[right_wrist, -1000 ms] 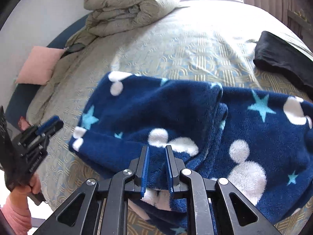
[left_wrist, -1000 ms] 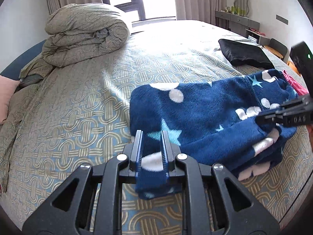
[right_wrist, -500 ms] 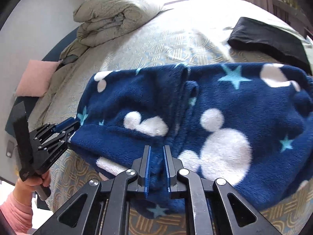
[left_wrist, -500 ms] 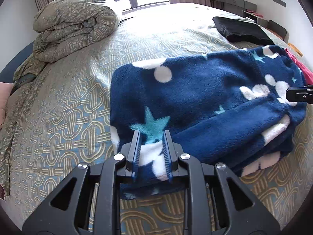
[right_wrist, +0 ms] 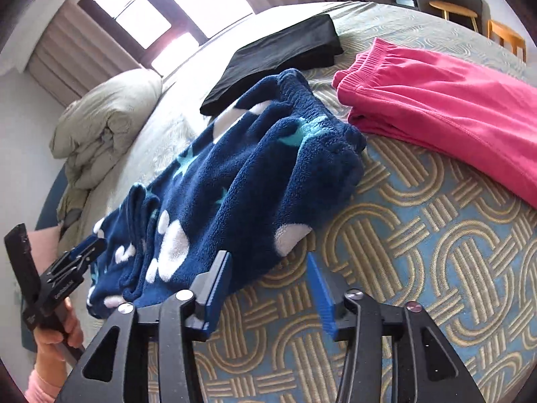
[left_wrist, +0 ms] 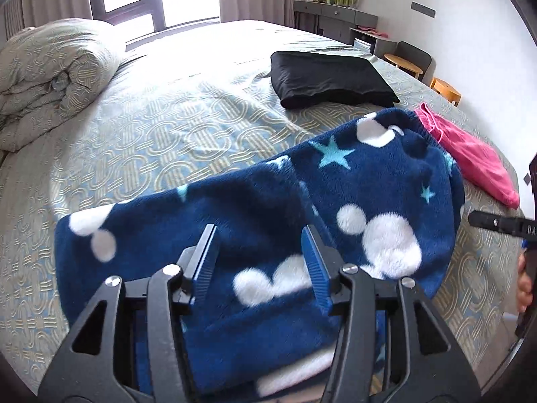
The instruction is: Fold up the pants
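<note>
The navy fleece pants (left_wrist: 335, 201) with white dots and blue stars lie folded on the patterned bedspread (left_wrist: 167, 127). My left gripper (left_wrist: 258, 235) hangs over their near end. Its jaws are opening, with fleece lying between the fingers but not pinched. In the right wrist view the pants (right_wrist: 255, 174) sit left of centre. My right gripper (right_wrist: 268, 262) is just off their right edge, jaws opening over bare bedspread (right_wrist: 402, 235), its left finger (right_wrist: 218, 278) beside the fleece. The right gripper (left_wrist: 496, 225) also shows at the left view's right edge, and the left gripper (right_wrist: 77, 258) at lower left.
Pink pants (right_wrist: 436, 107) lie right of the navy pair. A folded black garment (left_wrist: 329, 77) rests farther back. A rolled duvet (left_wrist: 50, 74) sits at the far left. Beyond the bed's right edge stand a desk (left_wrist: 335, 13) and wooden stools (left_wrist: 443, 87).
Both grippers were shut on the pants' edge and have let go, jaws spread. The pants now rest on the bed. My right gripper has rolled and slid off their right edge.
</note>
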Tool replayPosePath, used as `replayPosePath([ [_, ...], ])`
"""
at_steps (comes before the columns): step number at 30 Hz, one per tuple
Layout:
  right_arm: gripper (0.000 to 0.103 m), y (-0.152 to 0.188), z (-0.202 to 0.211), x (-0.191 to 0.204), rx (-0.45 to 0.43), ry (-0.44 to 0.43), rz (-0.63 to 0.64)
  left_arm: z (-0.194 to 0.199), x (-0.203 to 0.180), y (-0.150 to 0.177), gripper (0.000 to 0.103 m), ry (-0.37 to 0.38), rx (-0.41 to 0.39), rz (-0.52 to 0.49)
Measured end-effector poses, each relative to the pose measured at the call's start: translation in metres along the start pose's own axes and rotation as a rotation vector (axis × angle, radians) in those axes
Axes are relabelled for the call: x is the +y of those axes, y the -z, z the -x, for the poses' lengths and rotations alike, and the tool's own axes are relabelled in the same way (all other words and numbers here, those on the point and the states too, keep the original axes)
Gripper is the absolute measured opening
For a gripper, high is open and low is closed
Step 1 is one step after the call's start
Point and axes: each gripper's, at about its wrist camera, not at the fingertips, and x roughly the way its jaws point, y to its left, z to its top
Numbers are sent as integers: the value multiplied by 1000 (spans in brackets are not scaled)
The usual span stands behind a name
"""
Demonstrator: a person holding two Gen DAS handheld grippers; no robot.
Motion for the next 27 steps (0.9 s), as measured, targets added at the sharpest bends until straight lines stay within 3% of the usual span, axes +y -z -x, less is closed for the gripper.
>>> replayPosePath([
  [4,67,-8,-8,-18,-29,-61,-86,-47,-6,-17,53,64,107,81],
  [5,68,-9,-14,-19,-27,-72,-114,-60,-9,-15,52,47,145,97],
  [7,69,-14,-23,-29,-12,-97,-170,-71,-13,-10,53,-4,141,92],
  [10,69,-21,-32,-40,-3,-144,-224,-66,-25,-8,57,-27,134,36],
  [13,72,-28,-33,-40,-14,-162,-233,-55,-29,-9,58,4,150,14],
  [20,77,-41,-48,-33,-6,-161,-283,-28,-20,-7,60,189,154,131],
  [24,78,-49,-56,-30,10,-119,-326,-19,-8,2,61,196,141,130],
  [25,72,-51,-57,-28,12,-106,-330,-18,-3,4,61,197,143,133],
  [26,44,-52,-57,-26,6,-80,-329,-18,4,7,62,205,149,143],
  [27,28,-54,-57,-22,1,-38,-310,-18,10,10,62,211,154,155],
])
